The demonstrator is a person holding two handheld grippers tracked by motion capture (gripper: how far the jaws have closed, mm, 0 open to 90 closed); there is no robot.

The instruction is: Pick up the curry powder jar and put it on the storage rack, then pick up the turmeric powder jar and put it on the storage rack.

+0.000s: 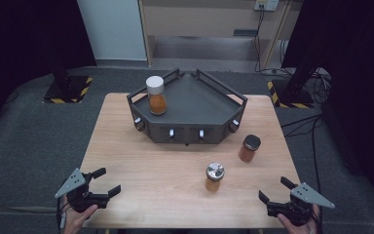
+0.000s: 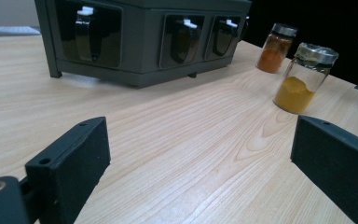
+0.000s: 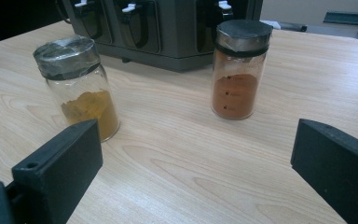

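- Black jaws of the left gripper (image 1: pixel 108 181) stand wide apart, nothing between them — it sits at the near left edge of the wooden table (image 1: pixel 141 161).
- Right gripper (image 1: pixel 272 190) gapes empty too, at the near right edge.
- Silver-lidded jar of yellow powder (image 1: pixel 215 176) stands just ahead of the right gripper, toward its left.
- Black-lidded jar of orange-brown powder (image 1: pixel 249 148) is farther ahead, near the dark spice rack (image 1: pixel 195 105).
- White-lidded jar (image 1: pixel 156 95) stands on the rack.

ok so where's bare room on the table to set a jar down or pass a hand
Bare wood runs along the near edge between the left tongs and the silver-lidded jar, and left of the grey rack. The rack's own floor is free right of the white-lidded jar. It is crowded front right, where the black-lidded jar stands by the silver-lidded one.
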